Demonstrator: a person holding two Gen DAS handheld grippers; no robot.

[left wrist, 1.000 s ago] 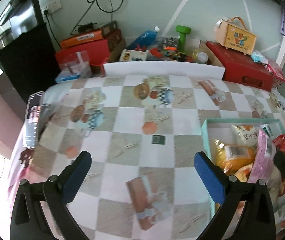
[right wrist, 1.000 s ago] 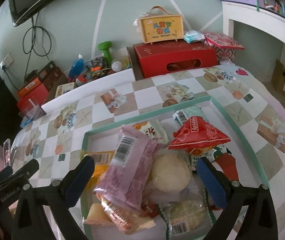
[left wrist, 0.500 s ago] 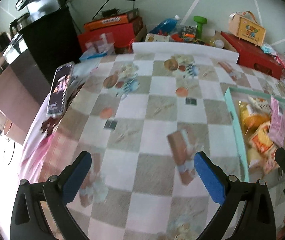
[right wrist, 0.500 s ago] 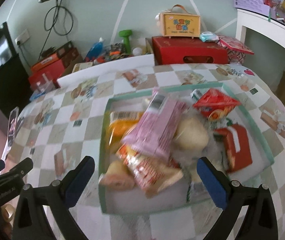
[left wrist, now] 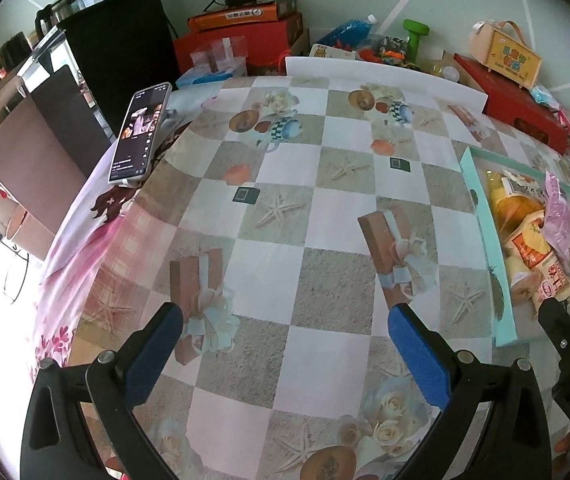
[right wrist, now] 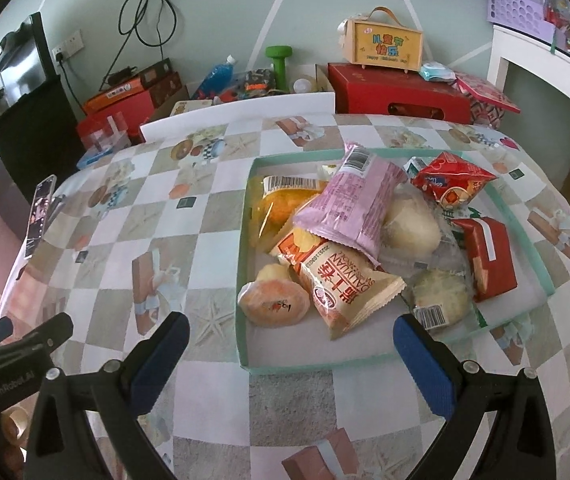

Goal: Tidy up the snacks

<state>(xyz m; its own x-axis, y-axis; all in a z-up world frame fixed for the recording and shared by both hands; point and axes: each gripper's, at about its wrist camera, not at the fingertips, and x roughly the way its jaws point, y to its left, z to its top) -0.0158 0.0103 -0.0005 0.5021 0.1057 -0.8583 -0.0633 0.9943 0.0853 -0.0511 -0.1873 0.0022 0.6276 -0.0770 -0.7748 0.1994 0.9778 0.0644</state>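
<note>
Hovering above the checked worktop, the left claw gapes wide with nothing between its blue pads, and the right claw is likewise spread and empty, poised just short of the near wall of the teal tray. All the snacks in view lie heaped inside that tray: one pink packet propped on top, one orange-and-white bag under it, one yellow packet, one red triangular pack, one red carton, and about three pale round buns, though wrappers overlap and more may hide beneath. Such a pile suits either snacks gathered into the tray or snacks waiting to be sorted out of it, so I cannot judge the stage. One phone leans at the worktop's far left edge.
</note>
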